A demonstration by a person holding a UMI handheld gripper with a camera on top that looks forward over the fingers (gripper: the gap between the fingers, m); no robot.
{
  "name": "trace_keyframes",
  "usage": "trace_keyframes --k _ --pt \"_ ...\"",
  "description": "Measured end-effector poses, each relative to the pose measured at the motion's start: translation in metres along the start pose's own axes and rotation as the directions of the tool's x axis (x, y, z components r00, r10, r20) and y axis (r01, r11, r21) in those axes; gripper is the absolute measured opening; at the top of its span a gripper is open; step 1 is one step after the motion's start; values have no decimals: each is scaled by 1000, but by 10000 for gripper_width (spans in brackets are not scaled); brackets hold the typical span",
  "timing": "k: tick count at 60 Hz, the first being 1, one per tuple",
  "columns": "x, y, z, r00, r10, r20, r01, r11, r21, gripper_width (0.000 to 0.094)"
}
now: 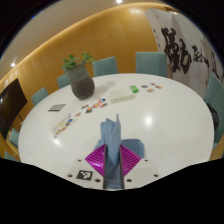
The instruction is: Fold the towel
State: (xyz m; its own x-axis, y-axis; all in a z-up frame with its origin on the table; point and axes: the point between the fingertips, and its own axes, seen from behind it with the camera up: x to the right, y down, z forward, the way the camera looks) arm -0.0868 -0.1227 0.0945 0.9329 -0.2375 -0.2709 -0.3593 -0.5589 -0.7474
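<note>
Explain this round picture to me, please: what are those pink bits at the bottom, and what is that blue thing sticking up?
The picture comes from a wide-angle camera mounted on a hand-held gripper, looking forward along its two fingers. The pink bits are pads on the fingers' inner faces. Both fingers are pinched on a blue towel, and part of it stands up in a peak. Beyond lies a round white table with a potted plant at its far side, small items scattered about, and teal chairs around it.
</note>
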Motion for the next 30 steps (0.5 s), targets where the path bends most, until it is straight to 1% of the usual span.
trace_keyframes --k 1,3,4,7,8,10,11,16,24,30 --pt "12 5 1 1000 1 -29 -1 1000 -13 295" --pt "35 14 3 996 -8 -88 4 999 -35 447" --pt "46 18 3 993 -15 -117 10 999 -43 507" --pt "69 22 -2 982 -47 -181 36 998 -59 775" --pt "82 25 -5 981 -57 -186 49 998 -51 822" --pt "84 20 -11 975 -73 -208 66 997 -40 870" --pt "85 17 -16 973 -82 -217 76 997 -36 880" --pt "79 9 -46 966 -129 -224 124 992 -35 854" --pt "47 12 -99 960 -171 -220 163 985 -53 854" --pt "24 14 -143 949 -202 -244 193 979 -60 861"
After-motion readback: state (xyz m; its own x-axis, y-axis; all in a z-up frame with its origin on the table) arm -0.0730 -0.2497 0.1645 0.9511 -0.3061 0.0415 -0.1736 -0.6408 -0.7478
